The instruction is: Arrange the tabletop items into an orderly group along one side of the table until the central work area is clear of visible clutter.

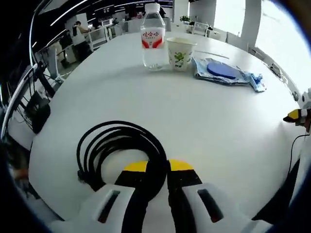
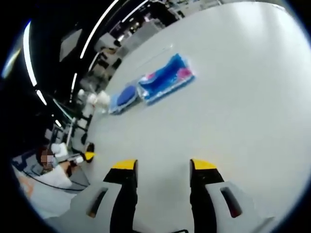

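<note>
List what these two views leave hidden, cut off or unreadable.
- Left gripper view: the coiled black cable passes between the left gripper fingers, which hide the stretch they clamp.
- Left gripper view: the paper cup inside faces away; contents unknown.
- Left gripper view: water bottle label print too small.
- Right gripper view: blue packet print blurred; the right gripper stands open.

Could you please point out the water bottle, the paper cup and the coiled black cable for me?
water bottle [image 1: 153, 39]: left gripper view, on its red label.
paper cup [image 1: 181, 54]: left gripper view, on its printed side wall.
coiled black cable [image 1: 104, 130]: left gripper view, on the far arc of the coil.
</note>
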Action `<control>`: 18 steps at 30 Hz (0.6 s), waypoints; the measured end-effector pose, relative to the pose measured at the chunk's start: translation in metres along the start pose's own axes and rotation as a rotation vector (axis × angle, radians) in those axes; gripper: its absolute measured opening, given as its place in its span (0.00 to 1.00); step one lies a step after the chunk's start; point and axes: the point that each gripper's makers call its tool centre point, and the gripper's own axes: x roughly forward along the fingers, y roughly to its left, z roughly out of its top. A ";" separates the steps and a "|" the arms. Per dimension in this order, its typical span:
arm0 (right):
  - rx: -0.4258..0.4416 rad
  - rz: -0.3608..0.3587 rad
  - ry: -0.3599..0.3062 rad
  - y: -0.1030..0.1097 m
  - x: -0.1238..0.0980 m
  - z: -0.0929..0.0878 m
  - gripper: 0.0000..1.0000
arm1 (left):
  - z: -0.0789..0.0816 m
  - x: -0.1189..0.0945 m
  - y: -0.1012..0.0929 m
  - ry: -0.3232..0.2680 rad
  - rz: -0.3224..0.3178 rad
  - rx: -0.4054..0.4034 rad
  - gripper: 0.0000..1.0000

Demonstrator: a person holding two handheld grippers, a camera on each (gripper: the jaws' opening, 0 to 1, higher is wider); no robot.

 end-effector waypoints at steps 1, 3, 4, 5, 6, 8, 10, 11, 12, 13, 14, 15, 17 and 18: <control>0.003 -0.001 -0.001 0.000 0.000 0.000 0.40 | 0.000 0.001 0.001 0.006 0.000 -0.020 0.10; 0.021 0.005 -0.008 0.000 -0.001 0.001 0.40 | 0.001 0.001 0.000 0.012 -0.001 -0.015 0.09; 0.029 0.007 -0.011 0.000 -0.001 0.001 0.40 | 0.000 0.001 -0.001 0.021 -0.001 -0.008 0.09; 0.036 0.010 -0.016 0.001 -0.002 0.002 0.40 | 0.000 0.001 -0.002 0.026 -0.001 -0.003 0.09; 0.038 0.011 -0.018 0.001 -0.002 0.002 0.40 | 0.000 0.001 -0.004 0.031 -0.003 0.004 0.09; 0.035 0.010 -0.023 0.002 -0.003 0.003 0.40 | 0.001 0.000 -0.006 0.036 -0.014 0.011 0.09; 0.036 0.011 -0.025 0.002 -0.004 0.003 0.40 | 0.005 -0.003 -0.013 0.026 -0.037 -0.011 0.09; 0.035 0.011 -0.026 0.001 -0.004 0.003 0.40 | 0.008 -0.006 -0.016 0.015 -0.046 -0.019 0.08; 0.035 0.010 -0.025 0.001 -0.004 0.003 0.40 | 0.011 -0.007 -0.018 0.003 -0.049 -0.019 0.08; 0.034 0.008 -0.024 0.001 -0.004 0.002 0.40 | 0.016 -0.010 -0.020 -0.012 -0.052 -0.020 0.08; 0.035 0.008 -0.023 0.001 -0.004 0.002 0.40 | 0.019 -0.010 -0.022 -0.019 -0.056 -0.023 0.08; 0.035 0.008 -0.022 0.001 -0.004 0.001 0.40 | 0.024 -0.013 -0.024 -0.033 -0.061 -0.030 0.08; 0.037 0.010 -0.021 0.002 -0.004 0.001 0.40 | 0.033 -0.016 -0.031 -0.060 -0.086 -0.066 0.08; 0.037 0.010 -0.020 0.002 -0.003 0.001 0.40 | 0.038 -0.017 -0.035 -0.080 -0.099 -0.094 0.08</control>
